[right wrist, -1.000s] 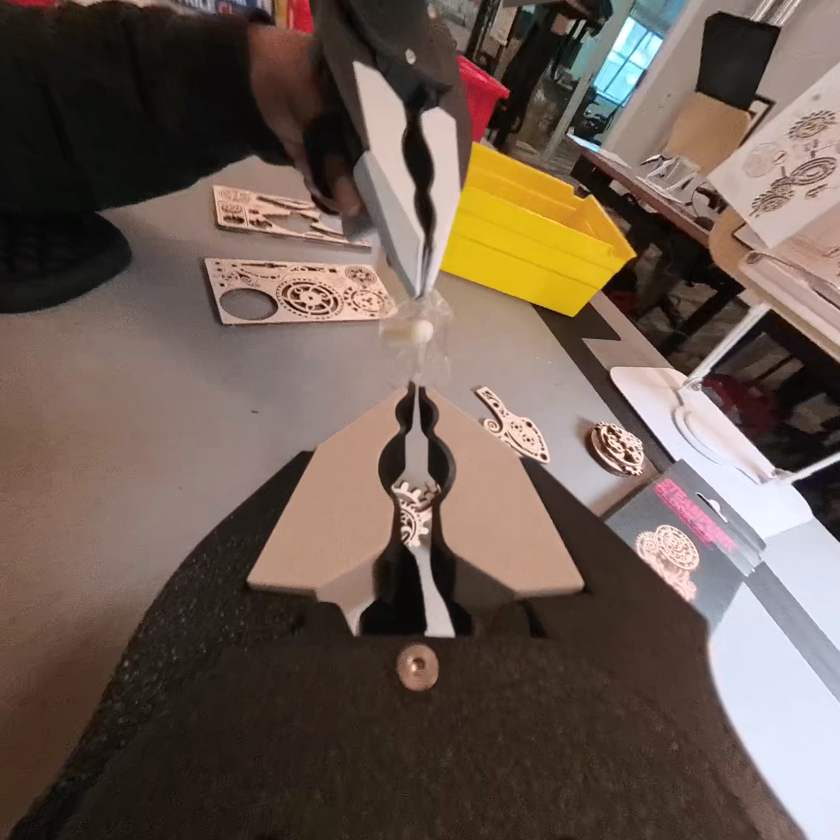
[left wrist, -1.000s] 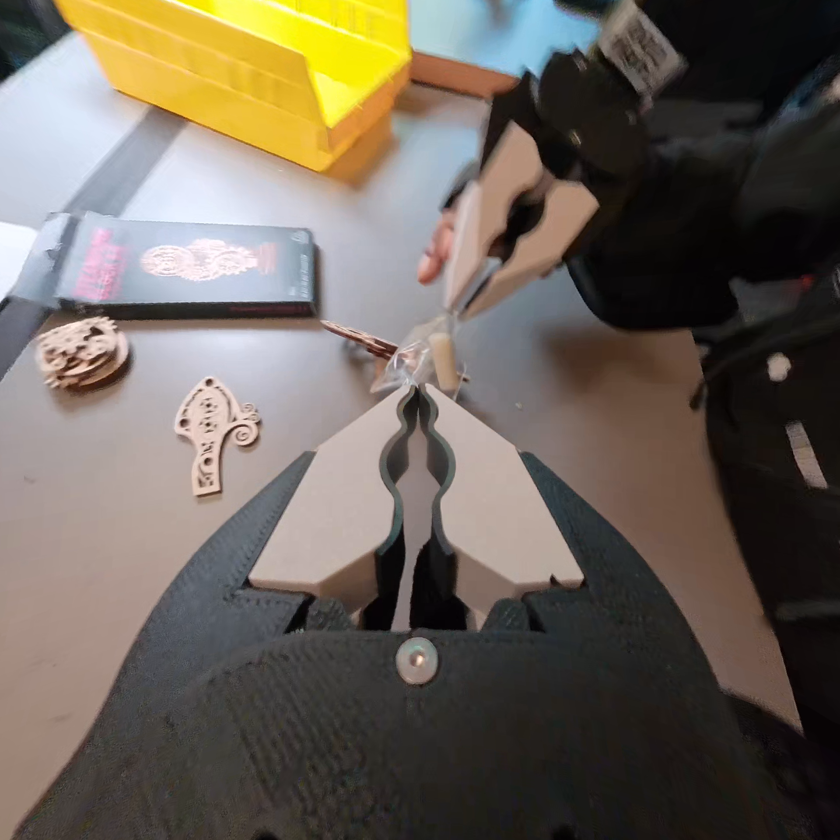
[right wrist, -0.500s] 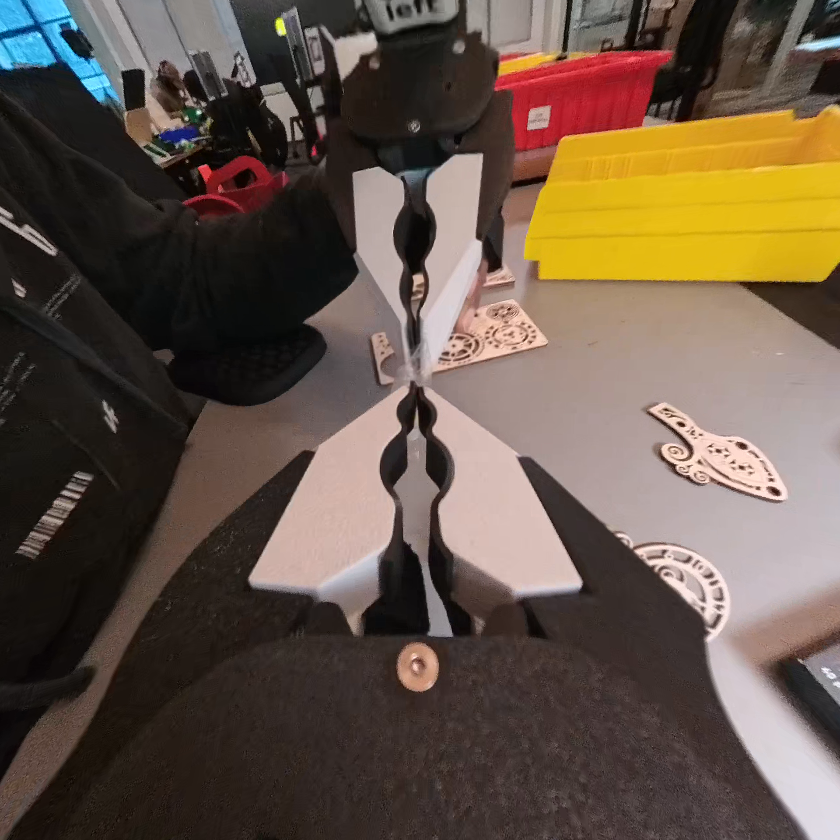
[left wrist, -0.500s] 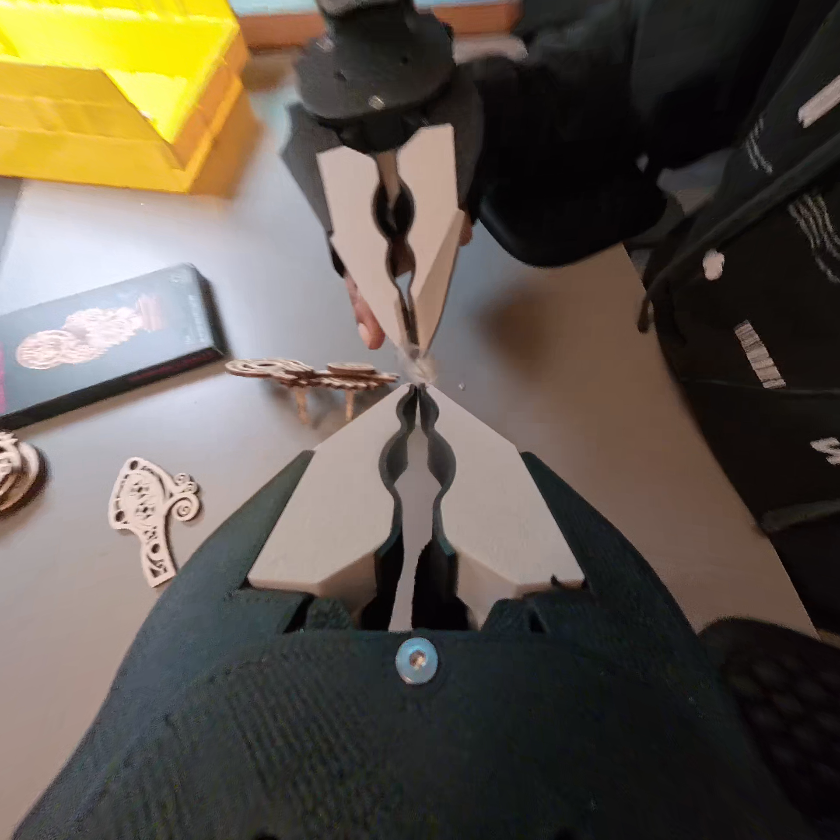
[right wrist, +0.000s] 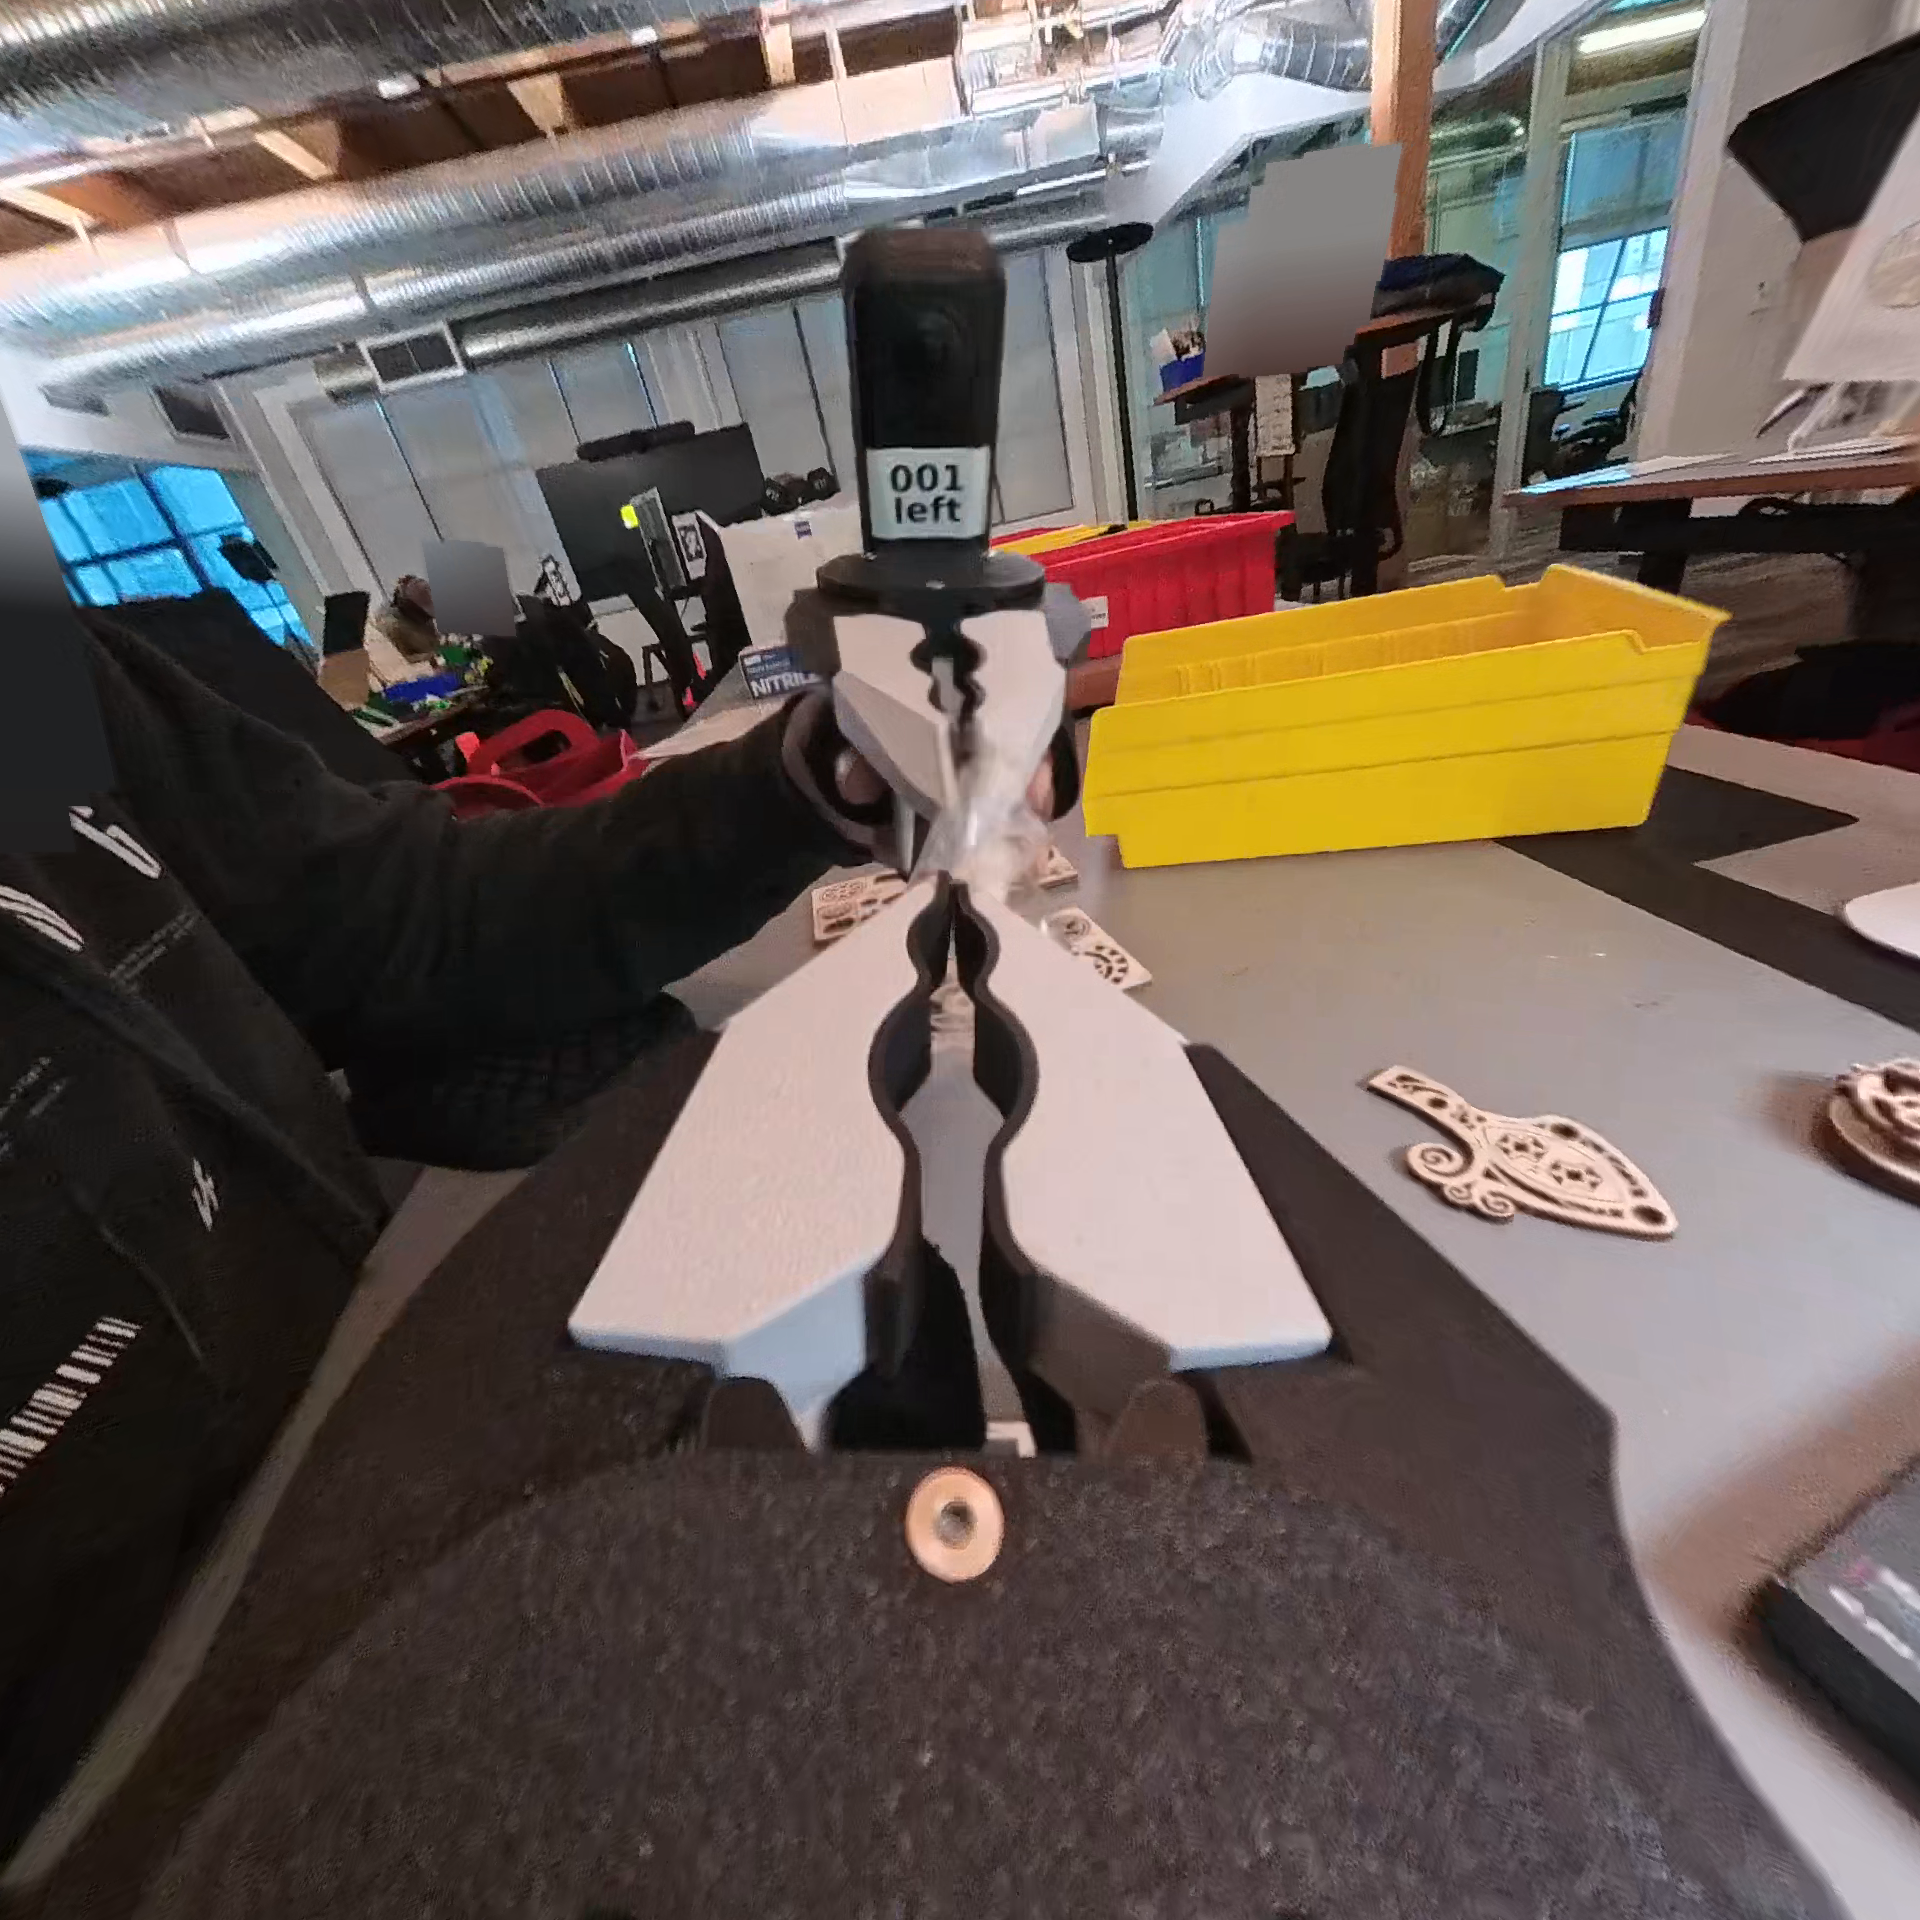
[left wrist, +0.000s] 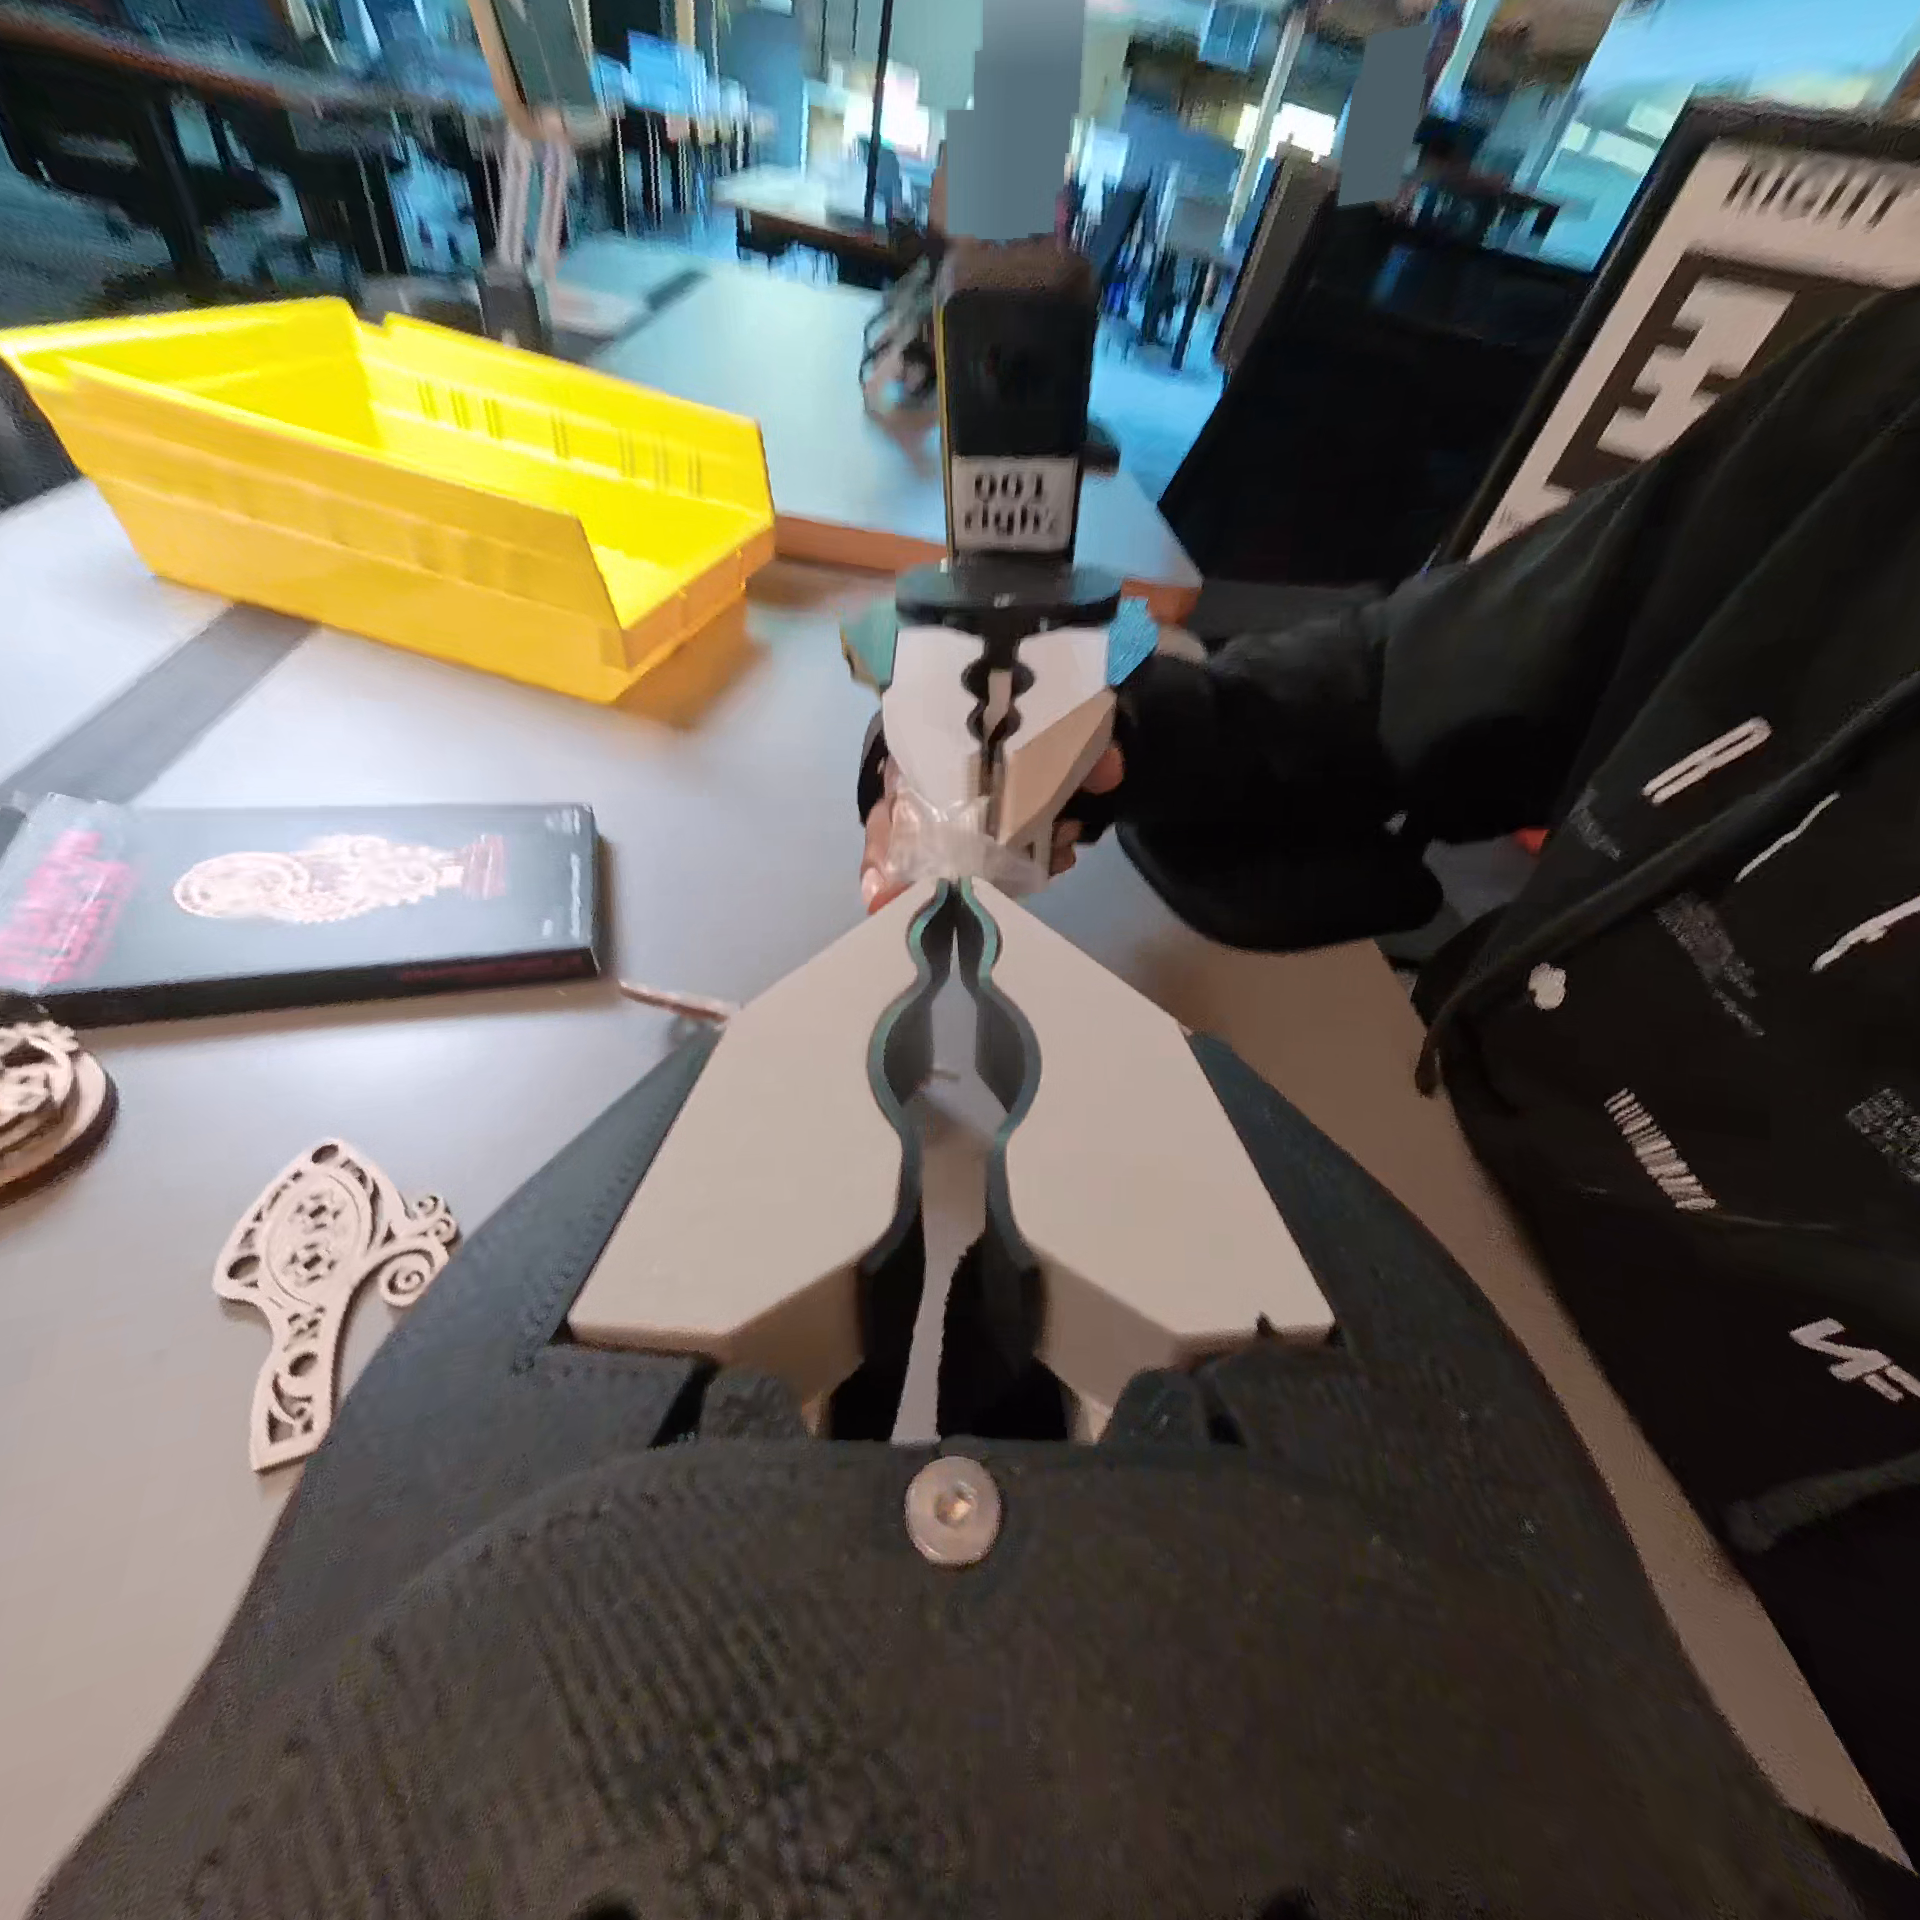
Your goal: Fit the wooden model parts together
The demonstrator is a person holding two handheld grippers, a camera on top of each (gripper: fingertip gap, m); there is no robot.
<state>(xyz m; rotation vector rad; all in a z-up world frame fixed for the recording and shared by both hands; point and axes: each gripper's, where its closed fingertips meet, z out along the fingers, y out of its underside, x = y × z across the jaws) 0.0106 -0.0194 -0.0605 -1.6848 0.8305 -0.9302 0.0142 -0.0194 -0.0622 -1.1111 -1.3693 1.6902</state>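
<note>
Here, the left hand-held gripper (left wrist: 954,902) and the right hand-held gripper (right wrist: 948,896), tips pinched tight, each held one end of a small clear plastic bag (left wrist: 935,837) above the worktop (left wrist: 727,727).

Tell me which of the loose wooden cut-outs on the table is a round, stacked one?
The gear disc at the left view's left edge, just below the black box. It is round and layered; the scrolled piece beside it is flat and long.

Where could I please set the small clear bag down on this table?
Bare grey table lies between the yellow bin and the flat ornate wooden piece. It is crowded near the black box and around the wooden sheets behind the gripper tips.
</note>
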